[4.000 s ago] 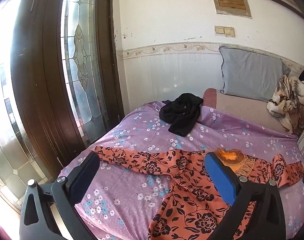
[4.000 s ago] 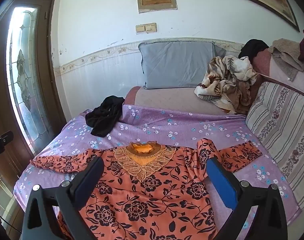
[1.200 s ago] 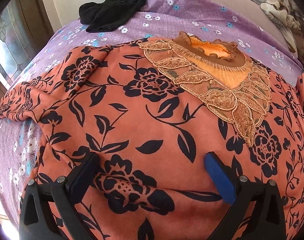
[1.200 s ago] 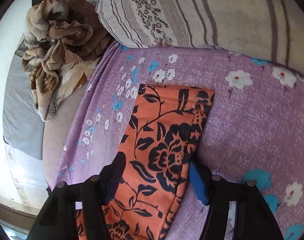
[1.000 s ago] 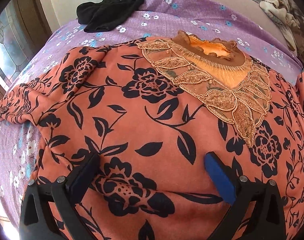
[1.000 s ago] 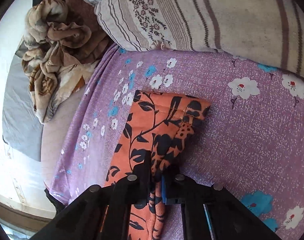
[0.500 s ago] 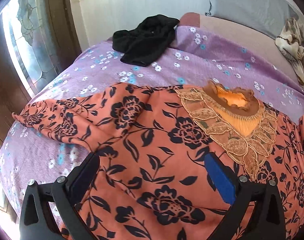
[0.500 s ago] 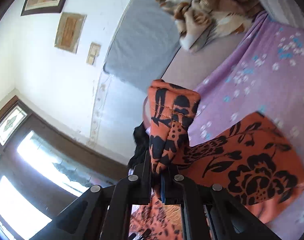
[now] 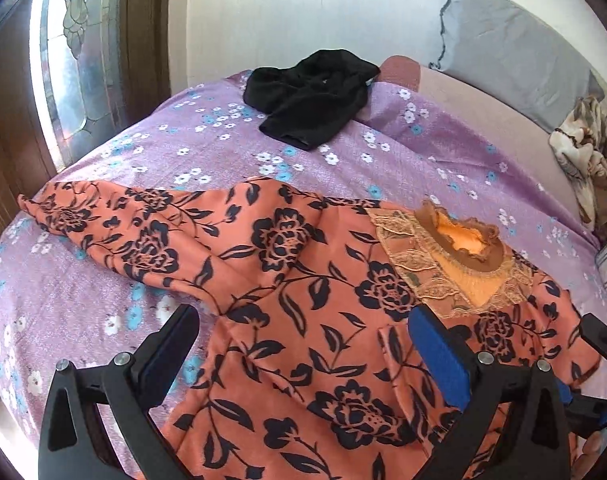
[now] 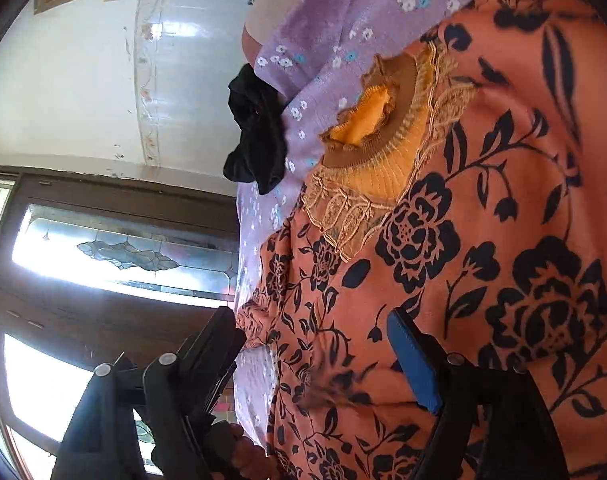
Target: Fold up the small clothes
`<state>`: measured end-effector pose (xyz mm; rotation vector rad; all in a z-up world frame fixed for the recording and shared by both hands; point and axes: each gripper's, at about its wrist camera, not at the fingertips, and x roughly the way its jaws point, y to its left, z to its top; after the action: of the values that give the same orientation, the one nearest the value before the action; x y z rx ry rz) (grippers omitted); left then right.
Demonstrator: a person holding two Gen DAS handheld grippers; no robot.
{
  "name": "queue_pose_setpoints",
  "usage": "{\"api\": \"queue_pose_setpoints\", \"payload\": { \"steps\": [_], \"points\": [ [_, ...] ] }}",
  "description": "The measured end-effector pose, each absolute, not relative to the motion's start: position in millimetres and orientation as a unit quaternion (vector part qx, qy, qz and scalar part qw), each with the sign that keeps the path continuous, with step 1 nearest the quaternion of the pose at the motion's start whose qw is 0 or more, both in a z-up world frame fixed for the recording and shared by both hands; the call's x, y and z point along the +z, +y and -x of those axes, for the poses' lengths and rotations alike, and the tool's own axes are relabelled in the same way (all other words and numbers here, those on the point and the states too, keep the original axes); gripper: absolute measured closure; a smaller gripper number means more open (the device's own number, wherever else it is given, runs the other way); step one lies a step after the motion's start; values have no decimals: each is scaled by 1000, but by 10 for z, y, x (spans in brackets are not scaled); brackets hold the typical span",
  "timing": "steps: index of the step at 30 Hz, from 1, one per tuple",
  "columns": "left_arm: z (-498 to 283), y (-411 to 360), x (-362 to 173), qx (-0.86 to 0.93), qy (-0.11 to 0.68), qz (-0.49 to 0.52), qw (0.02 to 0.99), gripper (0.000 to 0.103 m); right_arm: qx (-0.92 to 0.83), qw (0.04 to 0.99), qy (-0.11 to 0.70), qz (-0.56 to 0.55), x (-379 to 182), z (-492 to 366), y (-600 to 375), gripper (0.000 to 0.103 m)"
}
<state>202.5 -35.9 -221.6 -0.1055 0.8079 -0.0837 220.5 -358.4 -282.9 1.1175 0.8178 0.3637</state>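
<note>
An orange dress with black flowers (image 9: 303, 280) lies spread on the purple floral bedsheet (image 9: 183, 148). Its lace collar (image 9: 459, 256) is to the right and its left sleeve (image 9: 103, 220) stretches out to the left. My left gripper (image 9: 303, 348) is open and empty just above the dress body. My right gripper (image 10: 315, 344) is open and empty, rolled sideways over the dress (image 10: 483, 240), with the collar (image 10: 379, 128) ahead of it. The right sleeve now lies folded over the dress body.
A black garment (image 9: 311, 96) lies bunched at the far side of the bed, also in the right wrist view (image 10: 255, 128). A grey pillow (image 9: 515, 52) leans on the wall. A crumpled patterned blanket (image 9: 591, 160) sits at the right. A glass-panelled door (image 9: 71, 60) stands left of the bed.
My right gripper carried the right sleeve up and over onto the dress body, then opened and let it go. My left gripper pulled back and rose a little, still open.
</note>
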Motion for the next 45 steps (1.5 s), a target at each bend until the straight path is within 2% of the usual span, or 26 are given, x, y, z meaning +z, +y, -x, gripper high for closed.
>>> {"api": "queue_pose_setpoints", "payload": {
  "steps": [2, 4, 5, 6, 7, 10, 14, 20, 22, 23, 24, 28, 34, 39, 45],
  "points": [
    [-2046, -378, -2243, -71, 407, 69, 908, 3, 156, 772, 357, -502, -2630, -1982, -3717, 22],
    [-2067, -386, -2277, -88, 417, 86, 901, 22, 134, 794, 347, -481, -2424, -1825, -3822, 24],
    [-2084, -401, -2304, -98, 424, 91, 896, 38, 120, 805, 345, -468, -2313, -1799, -3863, 26],
    [-2106, -416, -2342, -109, 435, 96, 889, 51, 105, 816, 343, -453, -2264, -1707, -3918, 28],
    [-2128, -433, -2386, -122, 447, 105, 880, 53, 90, 824, 344, -441, -2224, -1634, -3990, 34],
    [-2127, -540, -2468, -173, 474, 127, 854, 54, 50, 836, 348, -421, -2236, -1577, -4159, 42],
    [-2119, -741, -2560, -197, 497, 101, 839, 32, 21, 833, 367, -414, -2362, -1649, -4300, 44],
    [-2249, -817, -2859, -221, 546, 143, 796, 34, 20, 837, 374, -399, -2365, -1764, -4277, 44],
    [-2245, -887, -2849, -229, 537, 126, 802, 54, 17, 840, 376, -390, -2352, -1780, -4258, 44],
    [-2252, -925, -2854, -231, 539, 116, 802, 81, 14, 842, 377, -386, -2347, -1788, -4252, 44],
    [-2261, -948, -2873, -230, 540, 112, 802, 90, 12, 843, 378, -382, -2342, -1795, -4254, 44],
    [-2225, -978, -2789, -240, 510, 110, 818, 93, -6, 851, 342, -398, -2269, -1747, -4412, 44],
    [-2043, -945, -2198, -267, 366, 59, 890, 93, -40, 850, 278, -446, -2176, -1625, -4798, 44],
    [-2280, -790, -2309, -201, 389, 38, 898, 93, -31, 833, 278, -477, -2268, -1727, -4895, 44],
    [-2470, -629, -2536, -128, 415, 18, 900, 93, 5, 813, 347, -467, -2563, -2016, -4608, 42]
  ]
}}
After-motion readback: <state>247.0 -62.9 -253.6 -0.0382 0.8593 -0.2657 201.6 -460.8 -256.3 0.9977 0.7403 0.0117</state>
